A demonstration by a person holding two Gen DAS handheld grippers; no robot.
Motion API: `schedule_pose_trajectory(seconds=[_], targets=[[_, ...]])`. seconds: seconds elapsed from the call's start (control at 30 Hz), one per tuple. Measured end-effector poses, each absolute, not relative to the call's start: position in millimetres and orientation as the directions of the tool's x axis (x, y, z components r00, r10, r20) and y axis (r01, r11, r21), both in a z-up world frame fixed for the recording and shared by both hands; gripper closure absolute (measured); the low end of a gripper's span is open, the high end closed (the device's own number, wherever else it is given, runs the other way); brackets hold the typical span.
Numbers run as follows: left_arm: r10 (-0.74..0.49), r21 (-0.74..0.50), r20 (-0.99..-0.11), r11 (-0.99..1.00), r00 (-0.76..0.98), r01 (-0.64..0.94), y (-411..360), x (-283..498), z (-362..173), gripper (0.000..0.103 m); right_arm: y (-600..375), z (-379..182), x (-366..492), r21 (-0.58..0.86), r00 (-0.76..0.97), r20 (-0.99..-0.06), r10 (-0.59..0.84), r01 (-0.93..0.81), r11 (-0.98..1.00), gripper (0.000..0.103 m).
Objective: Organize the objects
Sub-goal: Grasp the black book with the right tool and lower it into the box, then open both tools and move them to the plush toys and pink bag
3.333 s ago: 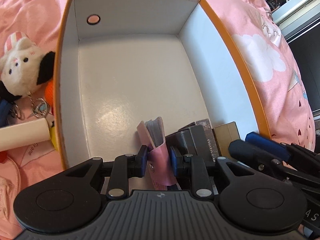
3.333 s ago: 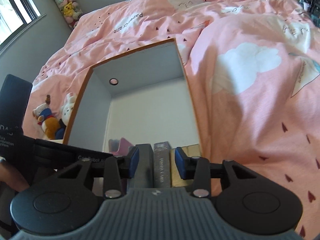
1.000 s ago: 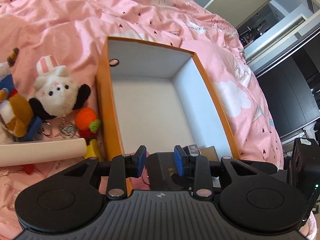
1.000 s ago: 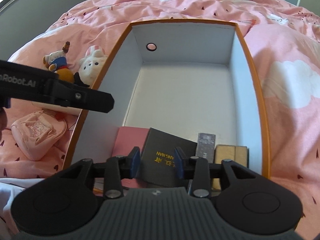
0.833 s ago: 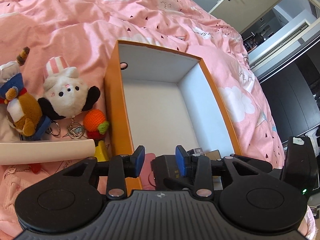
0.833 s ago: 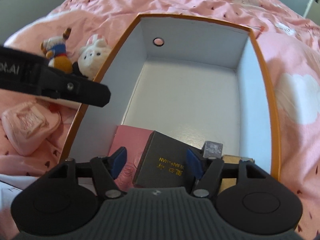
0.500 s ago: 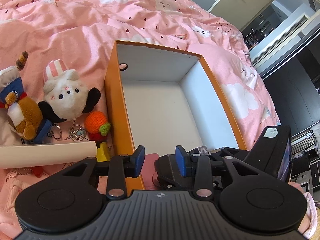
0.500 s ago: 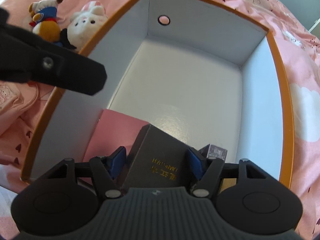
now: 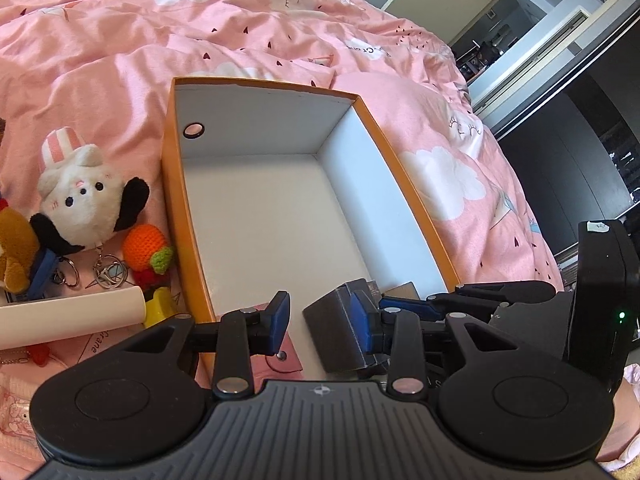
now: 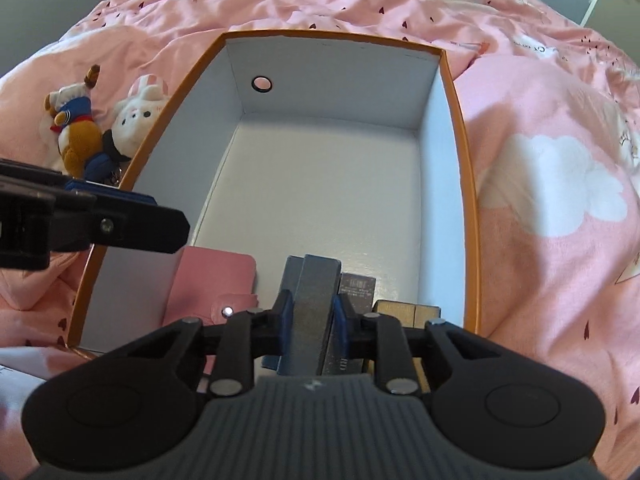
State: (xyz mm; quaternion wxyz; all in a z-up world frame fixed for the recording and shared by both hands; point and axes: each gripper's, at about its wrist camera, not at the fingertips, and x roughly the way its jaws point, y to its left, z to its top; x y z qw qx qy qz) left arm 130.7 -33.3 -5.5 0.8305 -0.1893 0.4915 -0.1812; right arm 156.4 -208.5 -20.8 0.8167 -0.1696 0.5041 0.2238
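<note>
An orange box (image 9: 178, 208) with a white inside lies open on the pink bed; it also shows in the right wrist view (image 10: 466, 168). My right gripper (image 10: 311, 314) is shut on a dark grey box (image 10: 314, 292), held on edge at the near end of the orange box. In the left wrist view that grey box (image 9: 334, 330) sits between my left fingers. My left gripper (image 9: 320, 318) is open and empty above the near left corner. A pink wallet (image 10: 212, 284) lies flat at the near left. A tan box (image 10: 406, 312) stands at the near right.
Left of the orange box lie a white plush (image 9: 80, 196), a brown plush (image 10: 78, 136), an orange crochet charm (image 9: 146, 248), key rings (image 9: 106, 272) and a cream tube (image 9: 68, 314). A silver-grey box (image 10: 356, 286) stands beside the dark one. A doorway (image 9: 532, 20) is at the far right.
My right gripper has closed on the dark grey box and turned it up on edge. The pink wallet now lies flat. My left gripper has let go, pulled back and opened.
</note>
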Motion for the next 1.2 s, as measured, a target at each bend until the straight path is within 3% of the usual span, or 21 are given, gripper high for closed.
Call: schedule_pose_trajectory(seconds=[0.3, 0.43, 0.83, 1.2], targets=[[-0.437, -0.443, -0.763, 0.89, 0.475, 0.108, -33, 122, -2, 0.062, -205, -24, 150, -0.05, 0.403, -0.89, 0.216, -0.554, 0.831, 0.077], [-0.433, -0.442, -0.758, 0.891, 0.488, 0.103, -31, 117, 1, 0.062, -207, -21, 148, -0.046, 0.412, -0.883, 0.223, -0.55, 0.834, 0.068], [-0.418, -0.431, -0.728, 0.896, 0.543, 0.112, -11, 99, 24, 0.062, -191, 12, 121, -0.016, 0.463, -0.819, 0.34, -0.61, 0.792, 0.061], [-0.229, -0.283, -0.815, 0.959, 0.532, -0.022, 60, 75, 37, 0.062, -124, 38, 92, 0.059, 0.389, -0.756, 0.527, -0.761, 0.646, 0.061]])
